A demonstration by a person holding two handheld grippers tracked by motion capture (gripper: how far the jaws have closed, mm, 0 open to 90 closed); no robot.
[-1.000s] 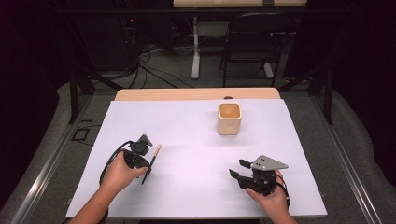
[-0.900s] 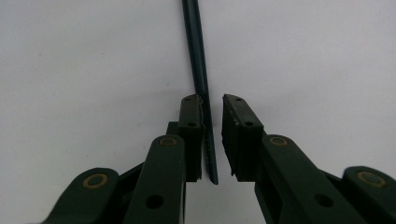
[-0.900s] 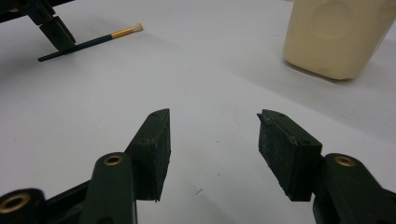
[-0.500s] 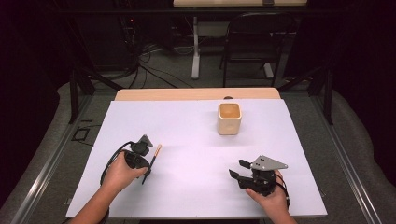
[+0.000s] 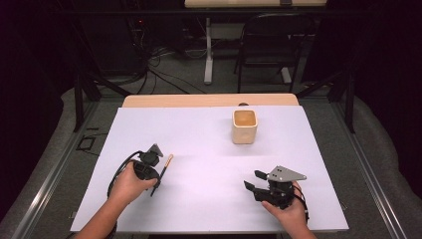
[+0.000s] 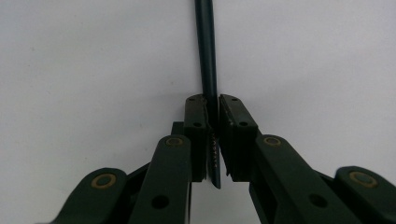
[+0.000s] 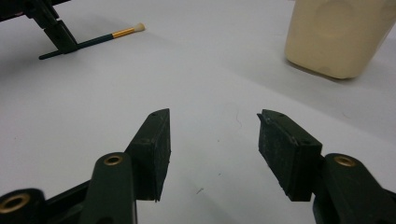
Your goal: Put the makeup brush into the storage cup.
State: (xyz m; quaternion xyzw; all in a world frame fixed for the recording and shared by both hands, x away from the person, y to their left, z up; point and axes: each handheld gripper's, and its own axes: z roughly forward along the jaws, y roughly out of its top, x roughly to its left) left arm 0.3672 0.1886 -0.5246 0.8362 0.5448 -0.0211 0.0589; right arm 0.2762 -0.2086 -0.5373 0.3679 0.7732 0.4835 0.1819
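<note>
The white table (image 5: 209, 139) carries one paintbrush (image 5: 161, 172) and one cream cup (image 5: 244, 126). Two grippers work there: the left gripper (image 5: 152, 172) at eight o'clock, the right gripper (image 5: 253, 180) at five o'clock.

We see our left gripper (image 6: 213, 122) finish closing its jaws, now clamped on the dark brush handle (image 6: 206, 51).

Lower left of the high view: the left forearm enters from the bottom edge, its hand wrapped around the black two-jaw left gripper (image 5: 152, 175), whose jaws have just been closing and now press on a thin dark rod (image 6: 207, 60). Lower right: the right hand holds the black, grey-plated right gripper (image 5: 253, 180), jaws parted and pointing left.
</note>
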